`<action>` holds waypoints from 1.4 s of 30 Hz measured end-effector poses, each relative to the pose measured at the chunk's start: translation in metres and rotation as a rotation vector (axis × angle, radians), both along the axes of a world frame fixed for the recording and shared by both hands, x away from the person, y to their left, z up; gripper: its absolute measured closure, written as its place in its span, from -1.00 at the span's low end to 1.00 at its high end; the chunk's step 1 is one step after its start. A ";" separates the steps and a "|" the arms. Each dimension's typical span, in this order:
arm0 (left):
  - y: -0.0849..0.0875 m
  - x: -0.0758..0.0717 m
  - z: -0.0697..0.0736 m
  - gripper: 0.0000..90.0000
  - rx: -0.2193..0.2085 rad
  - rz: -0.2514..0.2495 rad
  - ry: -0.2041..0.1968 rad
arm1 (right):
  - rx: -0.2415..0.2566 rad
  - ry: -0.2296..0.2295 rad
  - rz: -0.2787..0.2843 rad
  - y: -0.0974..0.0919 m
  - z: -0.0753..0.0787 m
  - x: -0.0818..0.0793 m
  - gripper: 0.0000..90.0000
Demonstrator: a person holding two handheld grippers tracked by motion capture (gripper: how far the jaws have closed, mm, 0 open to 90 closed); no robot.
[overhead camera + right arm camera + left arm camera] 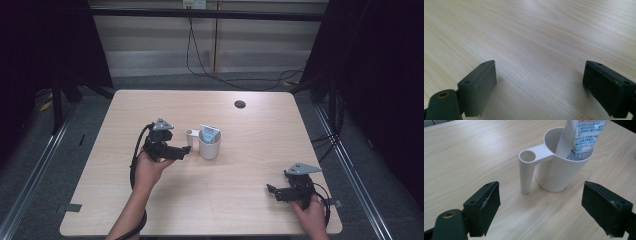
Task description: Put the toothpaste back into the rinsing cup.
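Observation:
A white cup point(210, 146) point(560, 173) stands upright near the middle of the table, with a hollow tube-shaped handle point(190, 135) point(527, 170) on its left side. A white tube with blue print point(210, 134) point(584, 137) leans inside it. My left gripper point(186, 151) point(541, 207) is open just left of the cup, its jaws spread wide and touching nothing. My right gripper point(272, 191) point(540, 87) is open near the table's front right corner, over bare wood.
The wooden table point(200, 200) has a round cable hole point(240, 104) at its back right. Black cables point(200, 60) run over the floor behind the table. Dark frame posts stand on both sides.

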State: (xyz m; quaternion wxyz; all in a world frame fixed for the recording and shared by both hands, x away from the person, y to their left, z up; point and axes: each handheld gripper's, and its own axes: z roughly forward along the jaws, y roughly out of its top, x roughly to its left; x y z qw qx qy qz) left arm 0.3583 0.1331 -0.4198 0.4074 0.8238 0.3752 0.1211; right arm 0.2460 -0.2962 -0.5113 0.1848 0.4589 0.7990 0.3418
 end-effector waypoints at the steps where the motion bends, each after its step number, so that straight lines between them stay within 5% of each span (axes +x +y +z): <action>1: 0.001 0.000 -0.001 -0.66 -0.004 0.008 -0.003 | 0.001 0.002 0.000 0.000 0.000 0.000 -0.75; 28: 0.034 -0.014 -0.050 -0.65 0.038 0.028 0.043 | 0.001 0.002 0.000 0.000 0.000 0.000 -0.75; 42: 0.053 -0.020 -0.064 -0.65 0.073 0.067 0.043 | 0.001 0.002 -0.001 0.000 0.000 0.000 -0.75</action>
